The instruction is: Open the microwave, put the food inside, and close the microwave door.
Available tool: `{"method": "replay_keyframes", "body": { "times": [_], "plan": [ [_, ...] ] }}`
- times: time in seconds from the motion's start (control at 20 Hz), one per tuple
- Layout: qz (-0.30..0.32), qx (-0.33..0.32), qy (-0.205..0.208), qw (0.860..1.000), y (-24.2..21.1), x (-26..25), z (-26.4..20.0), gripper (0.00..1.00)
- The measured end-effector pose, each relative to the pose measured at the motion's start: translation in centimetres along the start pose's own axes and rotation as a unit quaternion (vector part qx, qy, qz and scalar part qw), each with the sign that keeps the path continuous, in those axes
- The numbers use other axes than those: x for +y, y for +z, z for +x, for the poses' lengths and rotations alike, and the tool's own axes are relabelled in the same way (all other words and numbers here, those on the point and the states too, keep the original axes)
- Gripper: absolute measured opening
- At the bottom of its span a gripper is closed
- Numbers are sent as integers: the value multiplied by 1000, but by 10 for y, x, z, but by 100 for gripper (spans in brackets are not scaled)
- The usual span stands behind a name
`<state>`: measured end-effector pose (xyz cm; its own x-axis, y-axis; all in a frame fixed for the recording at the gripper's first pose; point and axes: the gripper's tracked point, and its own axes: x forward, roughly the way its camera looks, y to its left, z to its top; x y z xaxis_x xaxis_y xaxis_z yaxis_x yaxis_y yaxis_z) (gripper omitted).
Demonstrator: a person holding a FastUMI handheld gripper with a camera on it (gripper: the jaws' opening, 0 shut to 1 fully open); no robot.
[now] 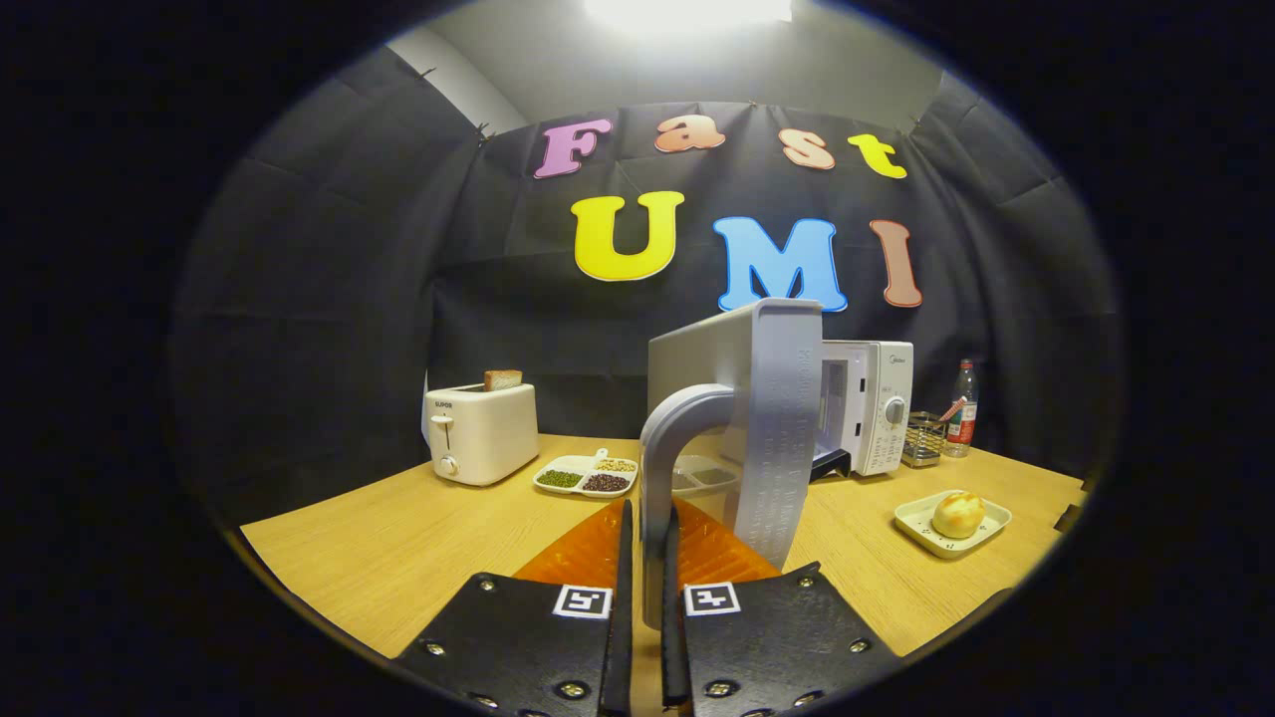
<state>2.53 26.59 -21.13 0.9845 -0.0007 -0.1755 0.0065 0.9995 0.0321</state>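
While the tool (645, 568) clamps the door handle (665, 448), one microwave (865, 418) open, one bun (958, 514) on one tray (914, 528).

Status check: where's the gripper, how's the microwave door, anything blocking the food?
Gripper shut on door handle. Microwave door swung wide open. Bun on tray waits beside the microwave, table path looks clear.

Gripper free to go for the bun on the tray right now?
Probably not yet: the gripper is shut on the microwave door handle, door swung open. Once released, the bun on its tray sits unobstructed, right of the door.
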Motion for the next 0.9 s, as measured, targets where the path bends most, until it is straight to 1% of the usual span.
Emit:
{"method": "replay_keyframes", "body": {
  "times": [0.15, 0.3, 0.5, 0.55, 0.65, 0.7, 0.8, 0.85, 0.9],
  "plan": [
    [-5, -12, -29, 999, 1, 16, 2, 12],
    [1, -13, -44, 999, 0, 26, 5, 12],
    [14, 4, -46, 999, 0, 22, 3, 12],
    [24, 13, -42, 999, -1, 18, 1, 12],
    [42, 36, -20, 998, -1, 20, -8, 12],
    [48, 43, 1, 998, 2, 26, -14, 12],
    [69, 43, 65, 995, 14, 42, -35, 17],
    [81, 45, 91, 992, 18, 46, -42, 33],
    [88, 44, 109, 989, 26, 46, -50, 44]
  ]
}}
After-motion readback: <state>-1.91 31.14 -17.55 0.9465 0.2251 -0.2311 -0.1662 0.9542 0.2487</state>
